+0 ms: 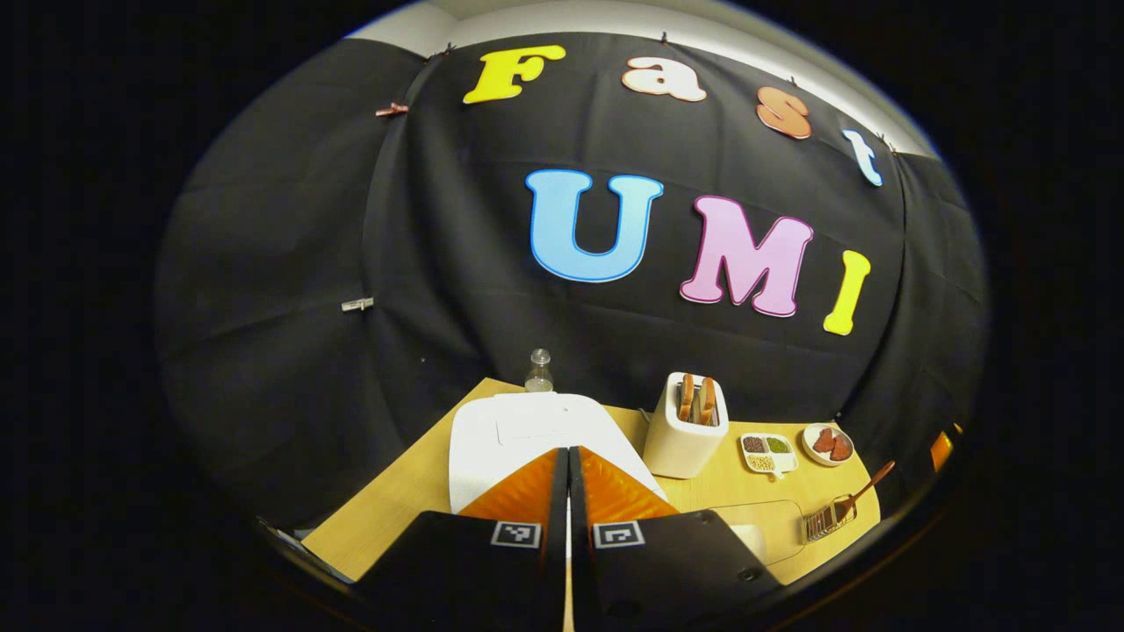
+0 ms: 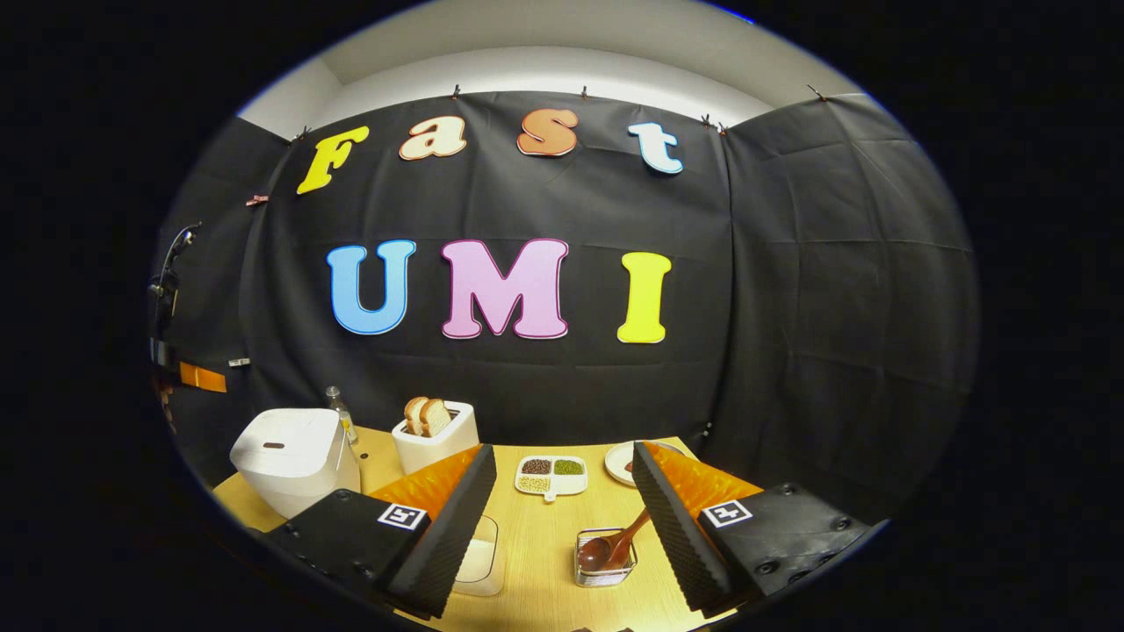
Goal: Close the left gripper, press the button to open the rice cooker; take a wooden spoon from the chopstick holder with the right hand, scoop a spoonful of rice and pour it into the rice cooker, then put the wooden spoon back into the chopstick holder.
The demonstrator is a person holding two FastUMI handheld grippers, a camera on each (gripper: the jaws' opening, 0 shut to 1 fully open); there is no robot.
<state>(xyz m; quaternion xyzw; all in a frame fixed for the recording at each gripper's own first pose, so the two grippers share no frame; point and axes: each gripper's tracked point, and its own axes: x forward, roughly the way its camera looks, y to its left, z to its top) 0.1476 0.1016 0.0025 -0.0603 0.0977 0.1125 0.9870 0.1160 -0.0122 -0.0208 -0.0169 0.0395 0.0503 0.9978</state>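
Rice cooker sits at the left end of the desk, lid still down, a white rounded box w/ a flat top; in the right gripper view a small dark slot shows on its top face, and I can't tell if that is the release button. Left gripper hangs right over the cooker's near edge w/ jaws shut together, nothing between them, so the closing step looks done and the press is next. Risk: the button isn't clearly visible past the jaws, so a push could land on plain lid and do nothing, or slide the cooker toward the glass bottle just behind it. A lid springing up could also knock the closed tips. Just right of the cooker stands the toaster w/ bread slices in it. Wooden spoon sits bowl-down in the clear chopstick holder near the front edge, handle leaning up to the right. Right gripper has jaws wide open, empty, holder ahead between them; a tilted handle may slip in the grip or drag the light holder over. Clear rice container lies beside its left finger, easy to bump. Divided dish of grains and a plate lie farther back.
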